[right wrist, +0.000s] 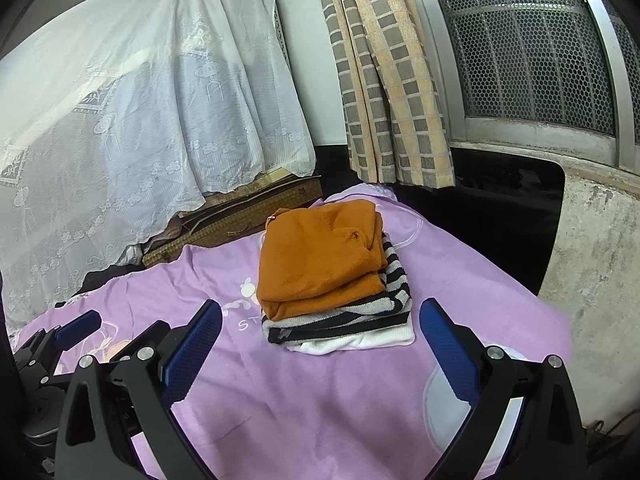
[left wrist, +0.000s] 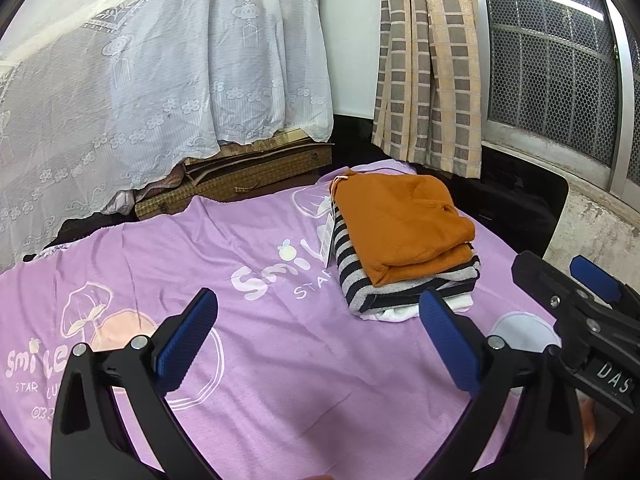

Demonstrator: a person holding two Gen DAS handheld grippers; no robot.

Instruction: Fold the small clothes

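Note:
A stack of folded clothes lies on the purple blanket point(left wrist: 248, 360): an orange garment point(left wrist: 400, 224) on top, a black-and-grey striped one point(left wrist: 360, 284) under it, a white one point(left wrist: 396, 314) at the bottom. The stack shows in the right wrist view too, orange point(right wrist: 320, 260), striped point(right wrist: 344, 320), white point(right wrist: 360, 342). My left gripper point(left wrist: 320, 344) is open and empty, short of the stack and to its left. My right gripper point(right wrist: 320, 344) is open and empty, just in front of the stack. It shows at the right edge of the left wrist view point(left wrist: 580, 292).
A white lace cloth point(left wrist: 140, 80) hangs over stacked cases point(left wrist: 248, 176) at the back left. A checked curtain point(left wrist: 432, 68) and a meshed window point(left wrist: 552, 60) stand at the back right. A rough concrete ledge point(right wrist: 596, 248) borders the blanket point(right wrist: 320, 400) on the right.

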